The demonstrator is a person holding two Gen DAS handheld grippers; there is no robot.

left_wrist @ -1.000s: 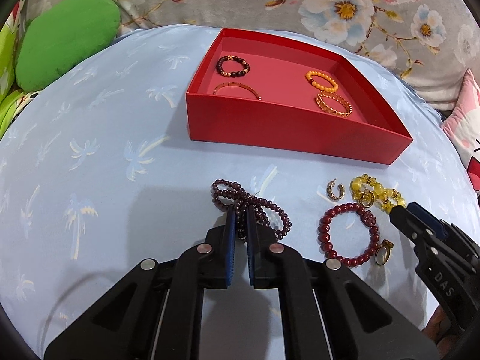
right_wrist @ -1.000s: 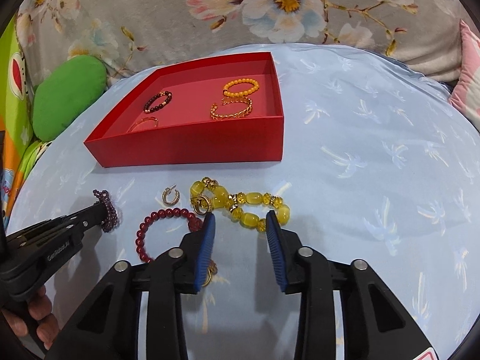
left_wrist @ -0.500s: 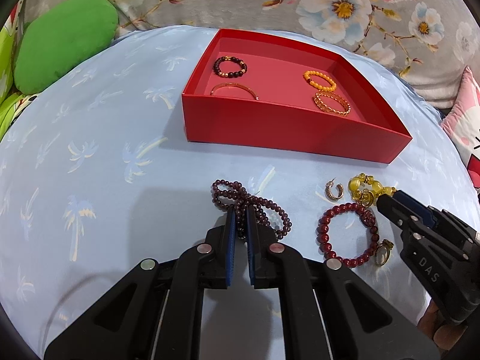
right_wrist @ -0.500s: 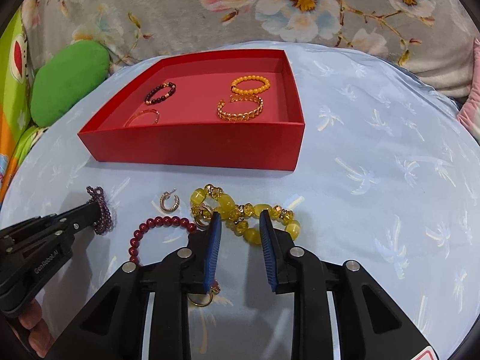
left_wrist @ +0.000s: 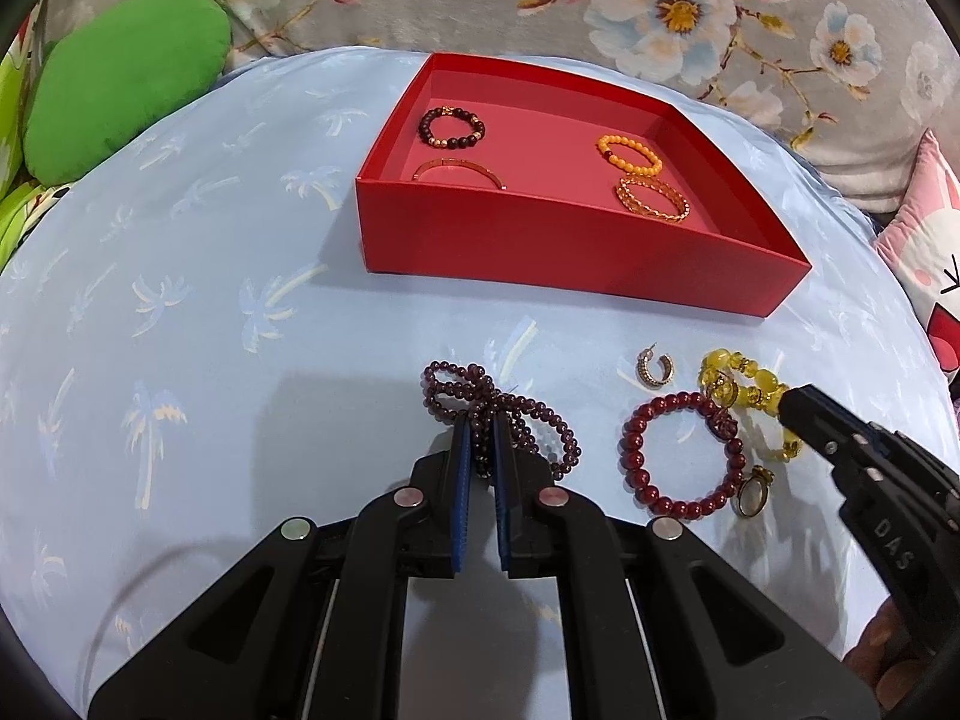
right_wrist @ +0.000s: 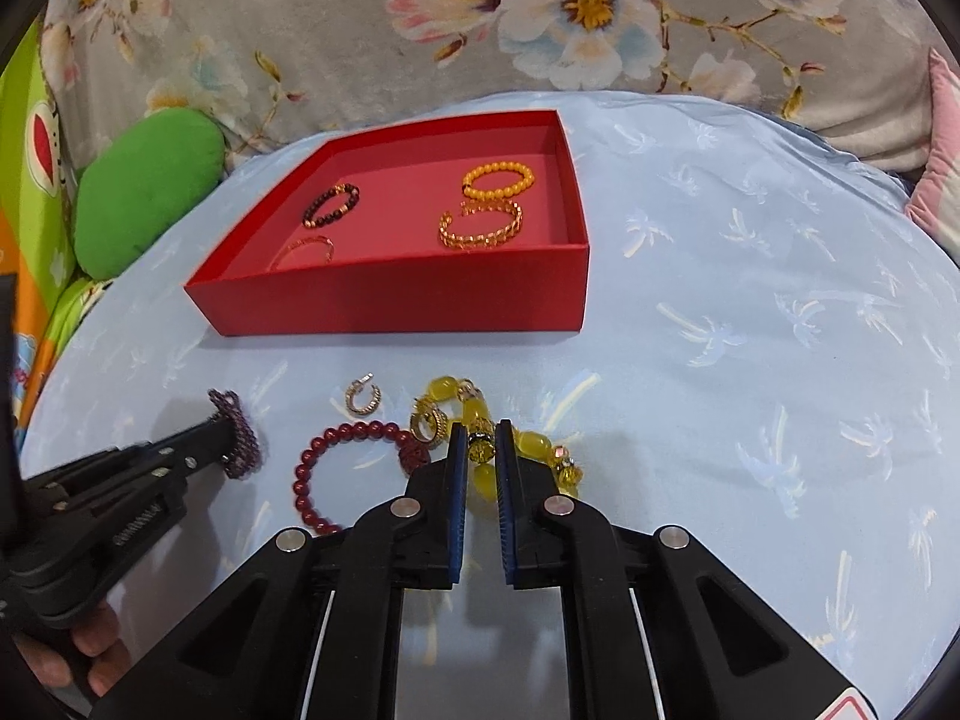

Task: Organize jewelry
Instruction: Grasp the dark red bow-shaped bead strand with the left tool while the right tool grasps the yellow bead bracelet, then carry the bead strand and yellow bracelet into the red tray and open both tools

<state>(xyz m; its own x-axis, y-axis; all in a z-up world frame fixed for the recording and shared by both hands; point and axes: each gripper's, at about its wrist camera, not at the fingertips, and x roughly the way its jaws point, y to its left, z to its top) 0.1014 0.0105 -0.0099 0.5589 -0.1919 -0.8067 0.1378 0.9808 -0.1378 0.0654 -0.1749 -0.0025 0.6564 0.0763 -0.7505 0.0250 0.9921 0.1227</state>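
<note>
Your left gripper (left_wrist: 480, 426) has its jaws clamped on the dark purple bead strand (left_wrist: 498, 414), looped on the blue cloth (left_wrist: 180, 300). Your right gripper (right_wrist: 480, 435) pinches the yellow bead bracelet (right_wrist: 480, 408). Between them lie a red bead bracelet (left_wrist: 684, 456), a gold hoop earring (left_wrist: 654, 366) and a ring (left_wrist: 753, 483) that only your left view shows. Beyond sits the red box (left_wrist: 570, 246) holding 4 bracelets.

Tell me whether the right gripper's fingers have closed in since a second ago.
Yes. In the right wrist view the right gripper was spread wide; now its fingers pinch the yellow bead bracelet, which lies in front of the red box.
</note>
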